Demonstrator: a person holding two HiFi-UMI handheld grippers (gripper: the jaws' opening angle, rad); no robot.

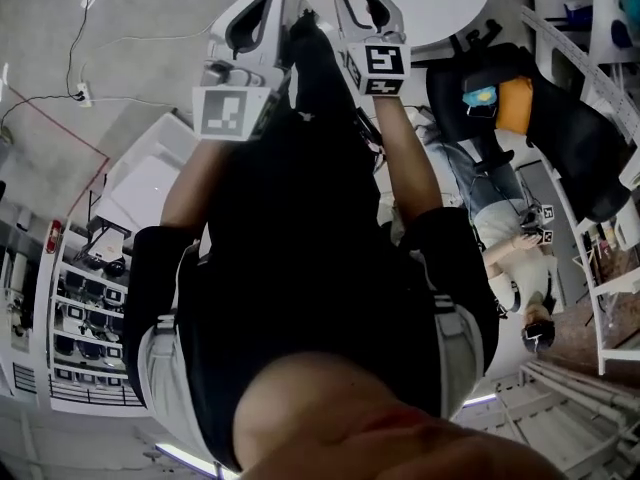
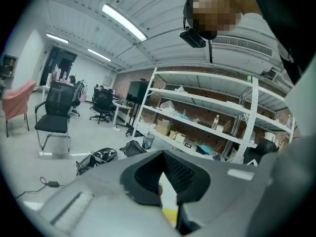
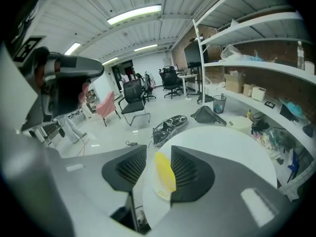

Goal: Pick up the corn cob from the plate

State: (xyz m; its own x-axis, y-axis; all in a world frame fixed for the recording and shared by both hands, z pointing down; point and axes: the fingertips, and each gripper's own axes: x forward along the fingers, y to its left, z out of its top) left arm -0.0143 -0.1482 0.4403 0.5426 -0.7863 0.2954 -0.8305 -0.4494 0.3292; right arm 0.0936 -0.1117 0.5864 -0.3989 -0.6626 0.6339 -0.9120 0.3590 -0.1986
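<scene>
White round table (image 3: pixel 237 152); corn cob (image 3: pixel 165 174) lengthwise away from right gripper (image 3: pixel 159 149), jaws half apart and empty.

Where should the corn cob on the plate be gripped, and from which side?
Likely across its middle, from above with the right hand-held gripper, whose open jaws frame it. The cob lies flat on the plate, its length running along the gap between the jaws, so they would close on its narrow width.
</scene>
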